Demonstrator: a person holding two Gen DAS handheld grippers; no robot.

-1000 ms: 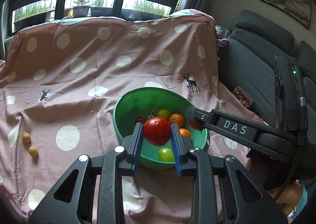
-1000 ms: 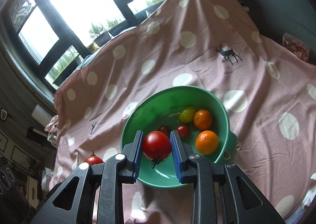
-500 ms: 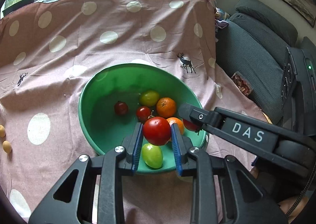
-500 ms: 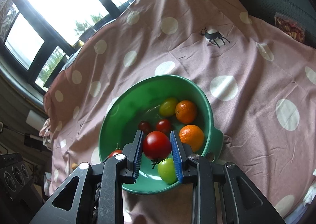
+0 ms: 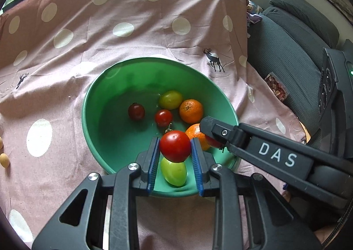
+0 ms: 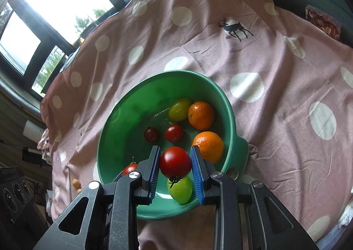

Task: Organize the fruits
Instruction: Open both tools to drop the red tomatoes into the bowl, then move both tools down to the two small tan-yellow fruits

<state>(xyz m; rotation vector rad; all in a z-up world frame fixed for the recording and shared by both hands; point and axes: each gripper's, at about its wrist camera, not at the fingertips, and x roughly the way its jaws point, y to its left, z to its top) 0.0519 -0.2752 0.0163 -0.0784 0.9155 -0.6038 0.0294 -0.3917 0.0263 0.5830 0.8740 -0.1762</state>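
A green bowl sits on a pink spotted cloth. In it lie two oranges, a yellow-green tomato, two small dark red tomatoes and a bright green tomato. My left gripper is shut on a red tomato, held just above the bowl's near side. My right gripper is shut on another red tomato over the same bowl, stalk downward. In the left wrist view one right finger reaches in from the right beside mine.
Small yellowish fruits lie on the cloth at the far left. A grey sofa with a snack packet on it borders the cloth on the right. Windows run along the back.
Both grippers have sunk and tilted down toward the bowl, which now looks larger and closer. Each still holds its red tomato, and the bowl's fruits have not moved.
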